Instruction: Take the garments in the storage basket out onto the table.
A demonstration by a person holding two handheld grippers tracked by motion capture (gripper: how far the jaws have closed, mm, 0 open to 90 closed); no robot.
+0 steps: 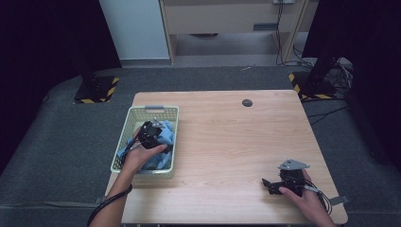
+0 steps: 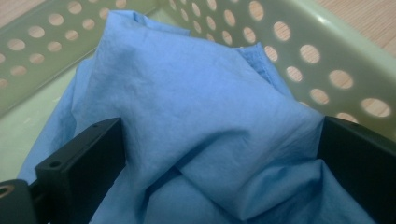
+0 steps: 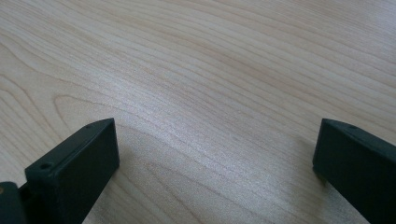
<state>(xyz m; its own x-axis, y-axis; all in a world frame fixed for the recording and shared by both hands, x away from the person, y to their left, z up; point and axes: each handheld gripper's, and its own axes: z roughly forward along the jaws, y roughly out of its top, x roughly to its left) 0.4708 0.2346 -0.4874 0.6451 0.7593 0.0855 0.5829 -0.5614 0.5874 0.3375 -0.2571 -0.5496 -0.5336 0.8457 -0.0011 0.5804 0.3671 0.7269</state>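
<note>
My left gripper (image 2: 219,154) is down in the pale green basket (image 2: 327,42) with its jaws spread wide around a raised fold of the blue cloth (image 2: 196,102), not yet pinching it. If I close on just this loose top layer, it may slip free, or the light basket may lift and drag with it. My right gripper (image 3: 215,158) rests wide open over the bare table (image 3: 210,70), too far away to steady anything.
</note>
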